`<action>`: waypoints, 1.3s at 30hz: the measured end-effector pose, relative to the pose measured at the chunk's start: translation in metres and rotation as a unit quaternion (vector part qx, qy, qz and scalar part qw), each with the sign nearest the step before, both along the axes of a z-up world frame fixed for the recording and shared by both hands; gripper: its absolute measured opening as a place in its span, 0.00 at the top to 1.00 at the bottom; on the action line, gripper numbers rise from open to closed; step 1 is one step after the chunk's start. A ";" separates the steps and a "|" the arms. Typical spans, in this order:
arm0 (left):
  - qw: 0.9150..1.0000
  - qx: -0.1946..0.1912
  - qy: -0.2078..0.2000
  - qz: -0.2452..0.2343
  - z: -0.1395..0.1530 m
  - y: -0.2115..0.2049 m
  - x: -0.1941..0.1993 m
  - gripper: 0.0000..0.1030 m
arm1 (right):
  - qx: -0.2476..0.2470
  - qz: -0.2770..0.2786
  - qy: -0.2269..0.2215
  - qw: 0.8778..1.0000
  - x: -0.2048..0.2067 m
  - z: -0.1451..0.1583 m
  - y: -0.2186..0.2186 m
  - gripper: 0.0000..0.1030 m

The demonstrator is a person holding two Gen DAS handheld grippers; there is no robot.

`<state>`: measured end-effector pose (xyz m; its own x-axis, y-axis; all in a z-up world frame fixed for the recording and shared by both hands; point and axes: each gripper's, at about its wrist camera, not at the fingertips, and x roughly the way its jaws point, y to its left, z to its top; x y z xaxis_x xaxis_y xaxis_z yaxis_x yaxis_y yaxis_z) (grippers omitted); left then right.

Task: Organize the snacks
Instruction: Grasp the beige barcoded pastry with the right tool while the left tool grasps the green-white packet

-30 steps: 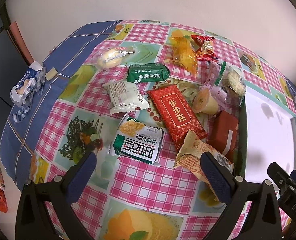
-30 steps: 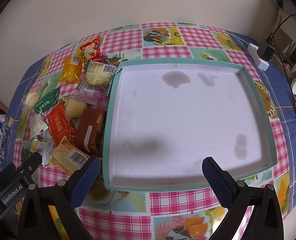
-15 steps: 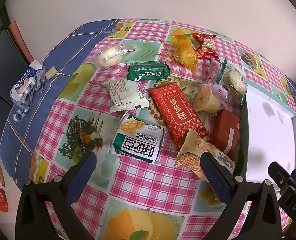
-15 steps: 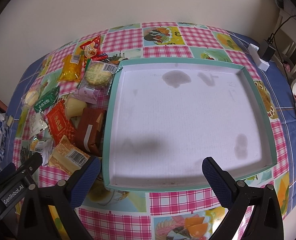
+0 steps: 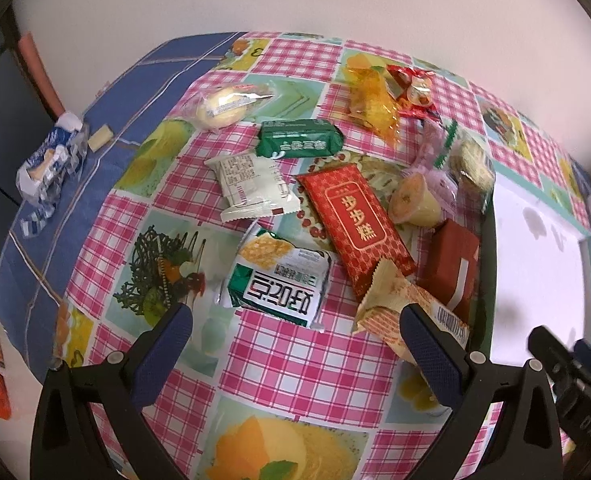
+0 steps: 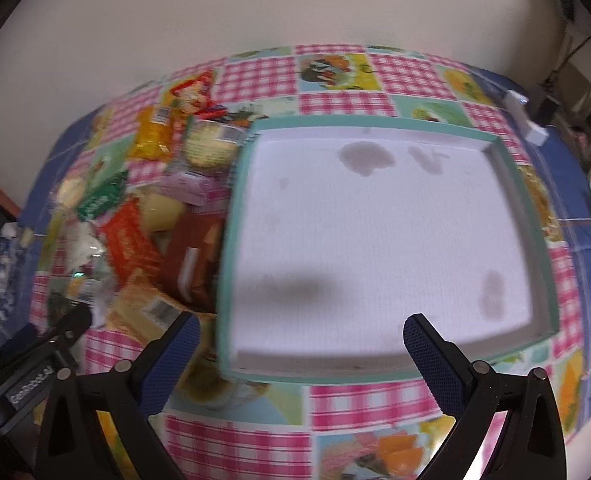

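Several wrapped snacks lie scattered on a checked tablecloth [image 5: 303,364]: a green-and-white cracker pack [image 5: 281,280], a long red pack [image 5: 355,220], a white pack [image 5: 251,186], a green bar [image 5: 299,138], a wafer pack with a barcode [image 5: 399,308] and a brown box [image 5: 453,264]. My left gripper [image 5: 295,344] hangs open just short of the cracker pack, holding nothing. A teal-rimmed white tray [image 6: 511,184] lies empty to the right of the pile [image 6: 135,236]. Above the tray's near edge, my right gripper [image 6: 301,356] is open and empty.
A crumpled blue-and-white wrapper [image 5: 49,164] and a small cream block [image 5: 100,137] lie at the table's far left. A white adapter [image 6: 525,118] with a cable sits at the back right. A wall [image 6: 255,4] runs close behind the table.
The left gripper has edged forward toward the cracker pack. The right gripper has shifted, blurring its view, and the tray now sits slightly further right in it.
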<state>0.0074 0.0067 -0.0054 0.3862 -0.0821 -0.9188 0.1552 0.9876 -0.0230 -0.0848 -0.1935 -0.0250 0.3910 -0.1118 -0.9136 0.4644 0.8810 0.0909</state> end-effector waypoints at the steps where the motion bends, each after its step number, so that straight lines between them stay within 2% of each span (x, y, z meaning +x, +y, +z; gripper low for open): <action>1: 1.000 -0.007 0.005 0.009 0.000 0.006 0.003 0.00 | 0.015 0.009 -0.006 1.000 0.003 -0.001 0.003 0.00; 6: 0.999 -0.025 0.025 0.039 -0.003 0.032 0.017 0.00 | 0.048 0.047 -0.017 0.998 0.014 -0.007 0.022 0.01; 13: 0.998 -0.027 0.053 0.034 -0.018 0.042 0.027 0.00 | 0.091 0.085 -0.025 0.992 0.030 -0.015 0.039 0.12; 17: 0.997 -0.030 0.067 0.029 -0.023 0.041 0.034 0.00 | 0.093 0.113 -0.026 0.989 0.037 -0.016 0.050 0.15; 20: 0.996 -0.031 0.073 0.028 -0.026 0.039 0.040 0.00 | 0.090 0.132 -0.022 0.987 0.042 -0.018 0.058 0.24; 27: 0.996 -0.025 0.084 0.013 -0.040 0.026 0.058 0.00 | 0.096 0.156 0.004 0.983 0.050 -0.035 0.069 0.27; 33: 0.996 -0.018 0.093 -0.004 -0.051 0.005 0.066 0.00 | 0.077 0.165 0.016 0.983 0.050 -0.040 0.074 0.27; 35: 0.996 -0.019 0.092 -0.005 -0.054 0.001 0.067 0.03 | 0.089 0.170 0.021 0.981 0.050 -0.041 0.075 0.31; 37: 0.996 -0.020 0.091 -0.003 -0.056 -0.001 0.063 0.13 | 0.089 0.171 0.025 0.981 0.050 -0.041 0.078 0.38; 39: 0.995 -0.027 0.095 -0.001 -0.060 -0.001 0.062 0.18 | 0.092 0.172 0.026 0.980 0.050 -0.041 0.077 0.39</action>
